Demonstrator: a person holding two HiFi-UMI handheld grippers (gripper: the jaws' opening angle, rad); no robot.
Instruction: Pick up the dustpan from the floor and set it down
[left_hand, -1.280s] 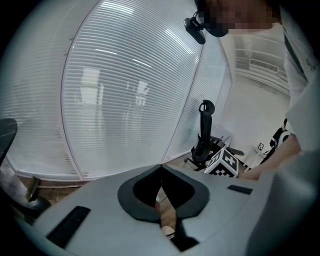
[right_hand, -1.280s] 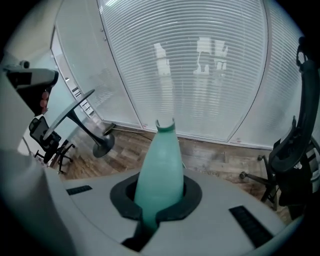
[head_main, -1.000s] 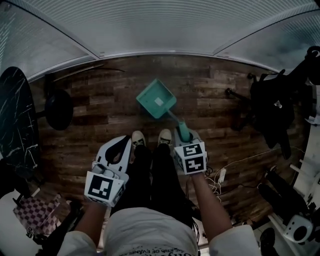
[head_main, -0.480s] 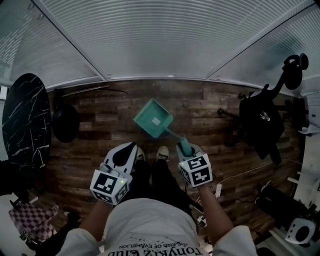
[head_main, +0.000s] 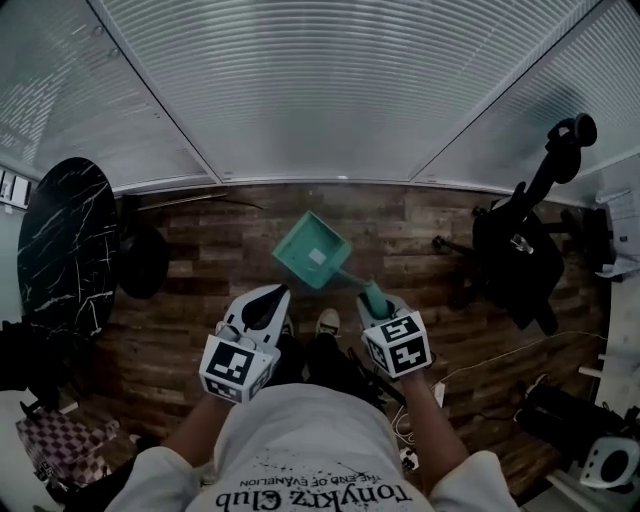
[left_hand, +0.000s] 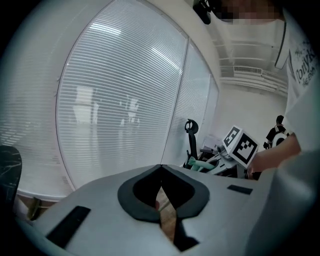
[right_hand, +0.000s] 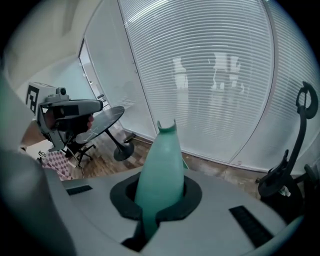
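- The dark wood-plank floor (head_main: 200, 255) is running from the blind-covered glass wall at twelve o'clock back under the person.
- A round table's black base (head_main: 145, 262) is standing on it at nine o'clock.
- A black office chair (head_main: 515, 255) is standing at three o'clock.
- The person's shoe (head_main: 327, 322) is resting on the boards at six o'clock.

Upside-down print "Tonykz Club" on the person's pale shirt (head_main: 300, 440) (smaller line beside it illegible)

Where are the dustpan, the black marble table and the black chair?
dustpan (head_main: 310, 250): head view, on its green pan.
black marble table (head_main: 65, 245): head view, on the tabletop.
black chair (head_main: 515, 255): head view, on its dark bulk.
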